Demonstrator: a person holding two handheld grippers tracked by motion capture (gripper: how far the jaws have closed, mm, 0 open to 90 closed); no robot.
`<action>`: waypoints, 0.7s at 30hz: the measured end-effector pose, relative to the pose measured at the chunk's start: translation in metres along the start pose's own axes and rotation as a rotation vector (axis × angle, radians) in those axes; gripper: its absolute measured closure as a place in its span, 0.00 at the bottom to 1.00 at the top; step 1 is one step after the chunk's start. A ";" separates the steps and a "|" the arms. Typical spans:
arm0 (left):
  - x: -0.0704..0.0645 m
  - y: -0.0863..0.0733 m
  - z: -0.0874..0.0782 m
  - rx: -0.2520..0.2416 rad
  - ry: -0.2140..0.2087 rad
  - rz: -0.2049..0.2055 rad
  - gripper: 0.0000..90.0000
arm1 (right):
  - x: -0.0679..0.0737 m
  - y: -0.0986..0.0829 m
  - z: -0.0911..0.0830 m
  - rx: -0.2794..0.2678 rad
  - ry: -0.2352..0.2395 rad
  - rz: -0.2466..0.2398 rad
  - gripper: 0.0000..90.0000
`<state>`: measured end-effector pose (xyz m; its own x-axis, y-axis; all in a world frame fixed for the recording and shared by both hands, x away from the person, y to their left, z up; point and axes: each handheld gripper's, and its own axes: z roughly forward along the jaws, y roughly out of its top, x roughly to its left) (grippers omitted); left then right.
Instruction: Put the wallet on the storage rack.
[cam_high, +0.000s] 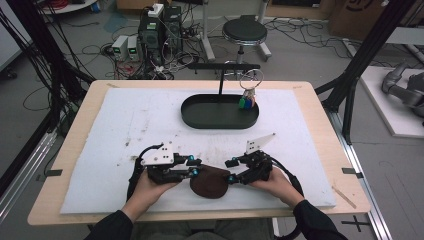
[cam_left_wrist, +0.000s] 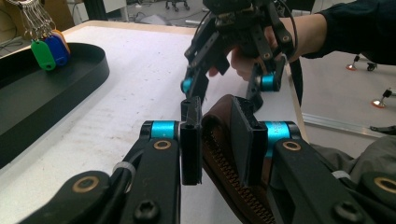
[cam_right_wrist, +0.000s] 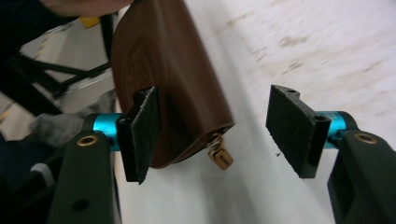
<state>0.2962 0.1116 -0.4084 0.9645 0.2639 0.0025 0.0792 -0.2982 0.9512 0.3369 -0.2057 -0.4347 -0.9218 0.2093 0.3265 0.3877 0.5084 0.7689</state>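
Observation:
A brown zip pouch (cam_high: 209, 184) lies at the near middle of the white mat, between both grippers. My left gripper (cam_high: 196, 168) is at its left end; in the left gripper view the jaws are shut on the zipper edge of the pouch (cam_left_wrist: 219, 154). My right gripper (cam_high: 230, 171) stands open at the pouch's right end. In the right gripper view the pouch (cam_right_wrist: 173, 70) rests against the left pad (cam_right_wrist: 142, 133), and the brass zipper pull (cam_right_wrist: 220, 157) hangs in the gap, apart from the right pad (cam_right_wrist: 289, 130). The right gripper (cam_left_wrist: 229, 84) faces me in the left gripper view.
A black oval tray (cam_high: 200, 117) sits at the far middle of the mat, with a T-shaped stand (cam_high: 221, 75). A key ring with green and blue tags (cam_high: 246, 102) hangs over the tray's right end. The white mat (cam_high: 125, 120) covers the wooden table.

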 end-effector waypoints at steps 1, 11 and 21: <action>0.000 0.000 0.000 0.001 -0.002 0.004 0.82 | -0.001 0.000 0.002 0.013 0.014 0.001 0.43; 0.001 0.000 -0.002 -0.007 -0.015 -0.023 0.80 | 0.001 0.000 0.003 0.057 0.069 -0.051 0.67; 0.008 0.000 -0.002 0.007 -0.058 -0.106 0.62 | 0.013 0.008 -0.015 0.019 -0.025 -0.153 0.78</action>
<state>0.3036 0.1160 -0.4078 0.9636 0.2409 -0.1162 0.1831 -0.2777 0.9431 0.3279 -0.2116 -0.4161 -0.9699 0.1490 0.1925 0.2431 0.5512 0.7982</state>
